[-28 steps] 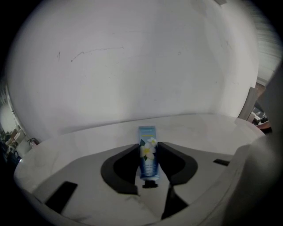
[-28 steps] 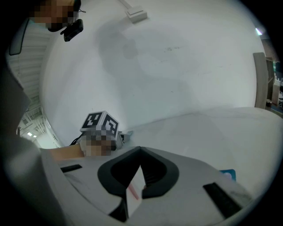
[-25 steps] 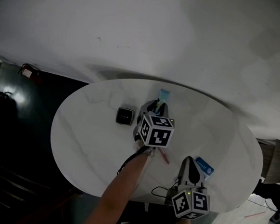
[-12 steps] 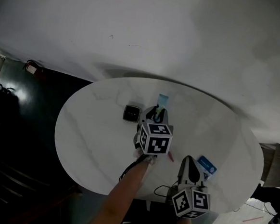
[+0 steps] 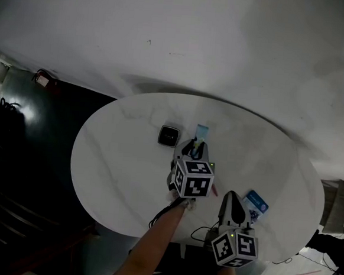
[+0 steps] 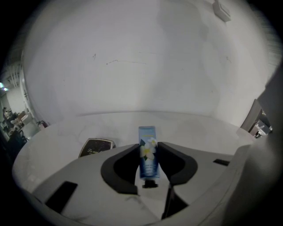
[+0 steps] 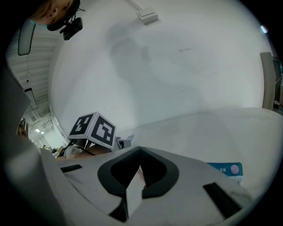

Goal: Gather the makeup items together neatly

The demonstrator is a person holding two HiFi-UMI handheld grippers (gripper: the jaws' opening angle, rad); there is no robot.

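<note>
The left gripper has its jaws clamped on a blue plastic tube with a white flower print and black cap, at centre of the head view. The right gripper, lower right of centre, has its jaws closed together and holds nothing. A dark square compact lies just upper left of the tube. A thin red stick lies between the grippers. A flat blue packet lies just right of the right gripper. All sit over a white oval marble table.

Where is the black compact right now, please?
The black compact lies on the white table, in the head view just left of the blue tube that the left gripper holds.
</note>
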